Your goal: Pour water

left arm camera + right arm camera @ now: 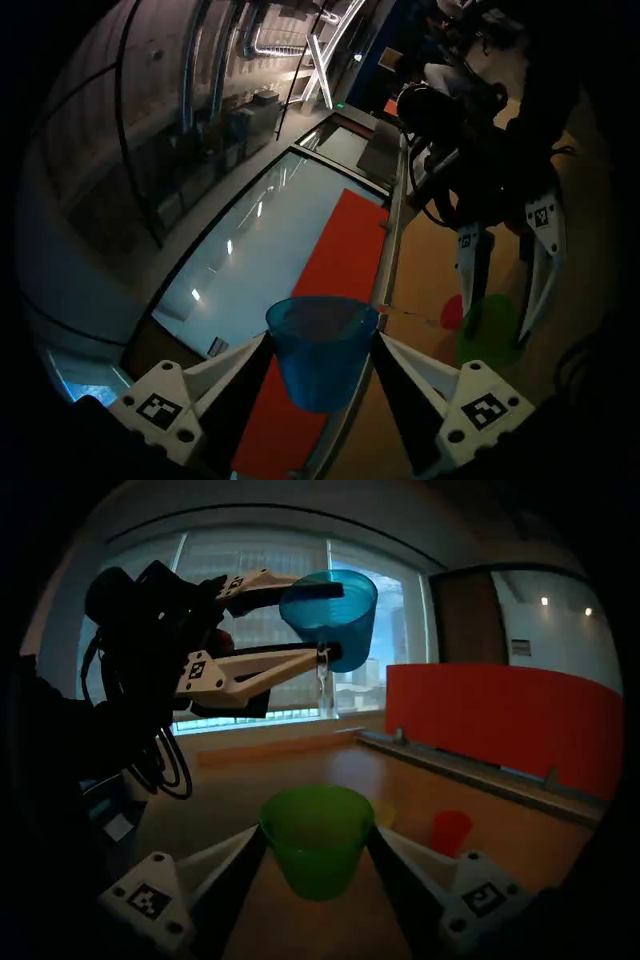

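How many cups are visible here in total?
4. A blue cup tilted in the left gripper; a green cup in the right gripper; a yellow cup partly hidden behind it; a red cup on the table.

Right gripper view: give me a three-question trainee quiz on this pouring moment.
1. True or false: the blue cup in the left gripper is tipped, with water running off its lip.
2. Multiple choice: what sits between the fingers of the right gripper? A. a glass bottle B. a green cup C. a white mug
3. Short answer: what colour is the small cup standing on the table to the right of the green cup?

Key: 1 true; 2 B; 3 red.
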A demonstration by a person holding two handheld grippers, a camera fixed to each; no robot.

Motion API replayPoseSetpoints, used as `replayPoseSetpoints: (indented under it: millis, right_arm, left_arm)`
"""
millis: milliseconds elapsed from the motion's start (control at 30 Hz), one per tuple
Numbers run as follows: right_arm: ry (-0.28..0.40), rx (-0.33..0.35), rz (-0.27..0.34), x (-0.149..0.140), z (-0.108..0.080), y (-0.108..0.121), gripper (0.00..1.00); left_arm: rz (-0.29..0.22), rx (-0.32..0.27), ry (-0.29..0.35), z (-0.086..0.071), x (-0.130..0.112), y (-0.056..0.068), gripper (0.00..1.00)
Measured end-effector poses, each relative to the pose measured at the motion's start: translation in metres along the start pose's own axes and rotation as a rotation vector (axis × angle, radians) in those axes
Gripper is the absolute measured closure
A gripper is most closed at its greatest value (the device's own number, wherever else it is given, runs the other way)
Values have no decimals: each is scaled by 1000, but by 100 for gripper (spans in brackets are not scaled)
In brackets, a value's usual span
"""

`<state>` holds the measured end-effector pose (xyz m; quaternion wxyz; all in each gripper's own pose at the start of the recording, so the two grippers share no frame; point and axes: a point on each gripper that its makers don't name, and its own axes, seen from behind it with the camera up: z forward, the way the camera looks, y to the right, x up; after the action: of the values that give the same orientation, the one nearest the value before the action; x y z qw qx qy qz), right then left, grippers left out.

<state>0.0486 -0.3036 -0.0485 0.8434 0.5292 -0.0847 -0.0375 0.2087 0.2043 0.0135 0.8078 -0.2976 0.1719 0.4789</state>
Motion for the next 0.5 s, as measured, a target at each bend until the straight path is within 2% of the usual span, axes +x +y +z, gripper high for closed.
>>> replayPoseSetpoints:
  millis: [500]
  right_arm:
    - [4,-2,-6,2,-3,1,10]
  left_arm:
    - [29,-1,2,2,4,0,15]
